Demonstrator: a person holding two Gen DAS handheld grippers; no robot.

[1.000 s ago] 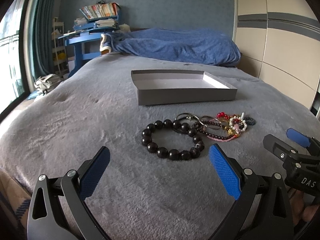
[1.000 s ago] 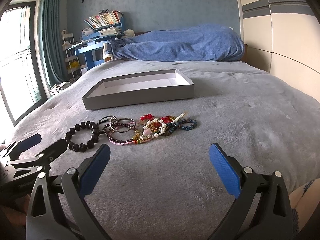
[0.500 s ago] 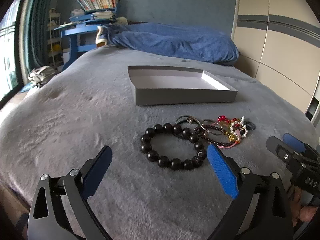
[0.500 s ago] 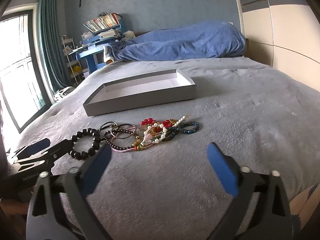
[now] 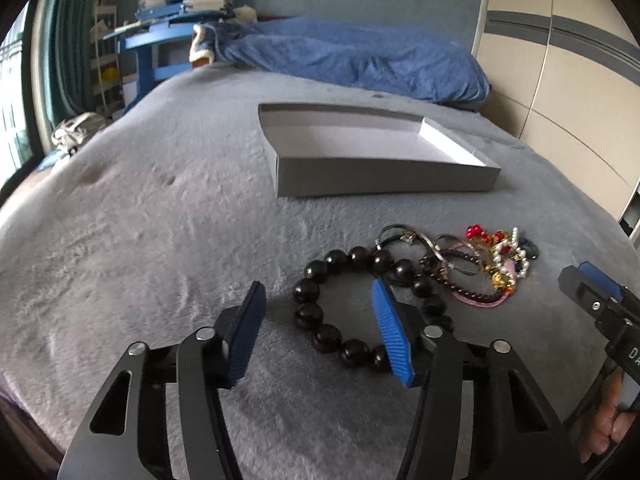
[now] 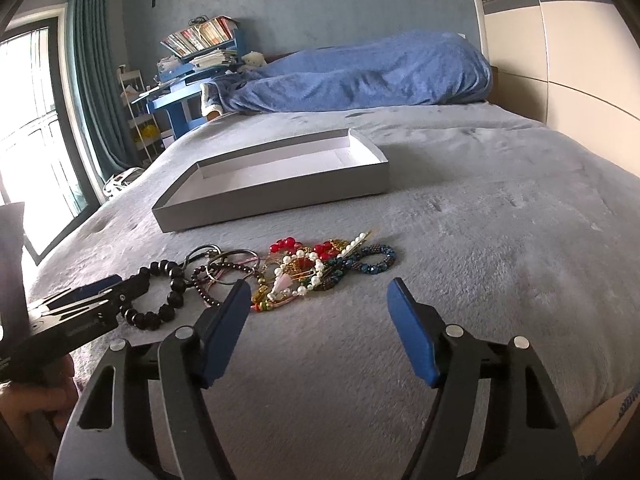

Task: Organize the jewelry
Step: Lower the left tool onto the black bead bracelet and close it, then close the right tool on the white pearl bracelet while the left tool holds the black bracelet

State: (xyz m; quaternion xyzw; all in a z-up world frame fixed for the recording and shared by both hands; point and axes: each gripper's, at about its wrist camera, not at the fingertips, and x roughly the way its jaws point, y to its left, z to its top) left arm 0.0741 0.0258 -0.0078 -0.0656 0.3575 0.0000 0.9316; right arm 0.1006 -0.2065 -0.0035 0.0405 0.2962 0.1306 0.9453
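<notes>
A black bead bracelet point(image 5: 309, 315) lies on the grey bedspread, touching a tangled pile of jewelry point(image 5: 492, 264) to its right. My left gripper point(image 5: 318, 300) hangs low over the bracelet with its jaws closing. The bracelet's left side lies between the blue pads, which do not press on it. In the right wrist view, my right gripper point(image 6: 318, 292) is also closing, with nothing between its pads. It sits just short of the pile point(image 6: 304, 268), which holds pearl, red and dark blue bead point(image 6: 376, 258) pieces. An empty grey box point(image 5: 384, 178) stands beyond.
The grey box point(image 6: 280, 200) is shallow and open-topped. A blue duvet point(image 6: 360, 76) is bunched at the head of the bed. A blue desk with books point(image 5: 172, 36) stands far left, and wardrobe doors point(image 5: 560, 80) run along the right. A hand holds each gripper.
My left gripper has moved forward and down onto the black bracelet and its jaws have narrowed. The right gripper has edged toward the pile, and its jaws are narrower too.
</notes>
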